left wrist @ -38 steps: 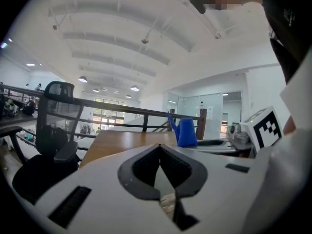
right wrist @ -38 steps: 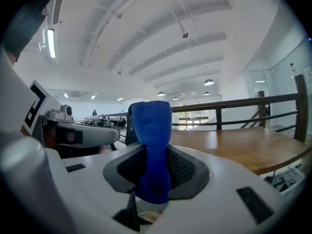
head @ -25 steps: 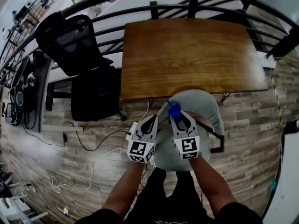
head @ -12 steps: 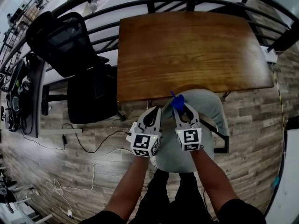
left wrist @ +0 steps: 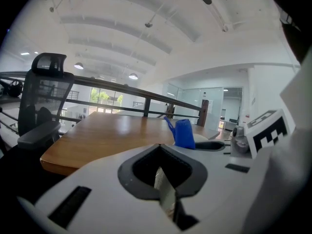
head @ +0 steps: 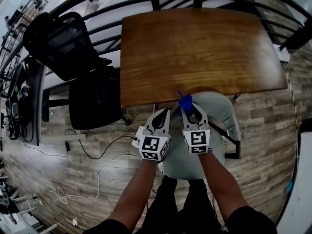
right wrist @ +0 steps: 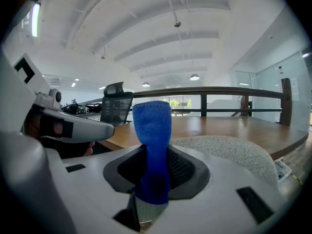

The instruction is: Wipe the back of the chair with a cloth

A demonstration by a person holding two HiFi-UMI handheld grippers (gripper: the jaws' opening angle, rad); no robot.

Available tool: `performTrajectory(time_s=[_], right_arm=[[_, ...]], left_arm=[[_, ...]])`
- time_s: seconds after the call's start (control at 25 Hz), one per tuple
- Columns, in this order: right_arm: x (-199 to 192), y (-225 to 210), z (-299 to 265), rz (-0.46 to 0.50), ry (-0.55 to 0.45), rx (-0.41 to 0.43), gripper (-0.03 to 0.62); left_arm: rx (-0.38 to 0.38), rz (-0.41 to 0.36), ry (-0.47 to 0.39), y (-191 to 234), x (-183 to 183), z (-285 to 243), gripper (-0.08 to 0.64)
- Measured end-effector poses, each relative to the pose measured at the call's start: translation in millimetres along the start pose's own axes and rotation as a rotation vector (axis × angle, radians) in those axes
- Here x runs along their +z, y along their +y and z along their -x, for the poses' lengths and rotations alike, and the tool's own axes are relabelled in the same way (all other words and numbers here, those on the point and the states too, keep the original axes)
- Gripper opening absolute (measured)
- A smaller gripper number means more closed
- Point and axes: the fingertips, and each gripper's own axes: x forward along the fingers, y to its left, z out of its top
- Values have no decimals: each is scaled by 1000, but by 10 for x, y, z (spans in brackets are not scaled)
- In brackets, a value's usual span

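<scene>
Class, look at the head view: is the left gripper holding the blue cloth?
No, the cloth is clamped in the right gripper; the left gripper has its jaws shut on nothing.

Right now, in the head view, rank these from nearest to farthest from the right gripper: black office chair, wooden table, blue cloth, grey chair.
1. The blue cloth, clamped in the right gripper itself.
2. The grey chair, directly beneath the gripper.
3. The wooden table, just ahead of the chair.
4. The black office chair, far off to the left.
</scene>
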Motion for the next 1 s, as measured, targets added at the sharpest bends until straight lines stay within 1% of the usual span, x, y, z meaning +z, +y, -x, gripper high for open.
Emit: performTrajectory(time_s=[0.28, 0.52, 1.0], right_arm=[[-4, -53, 4, -2, -12, -6, 120], [-38, -174, 40, -11, -11, -29, 120], [-104, -499, 113, -26, -7, -85, 120]], left_arm=[[-20, 0, 6, -92, -23, -79, 6], [-36, 12, 10, -171, -50, -153, 6], [-85, 2, 24, -425, -94, -366, 6]])
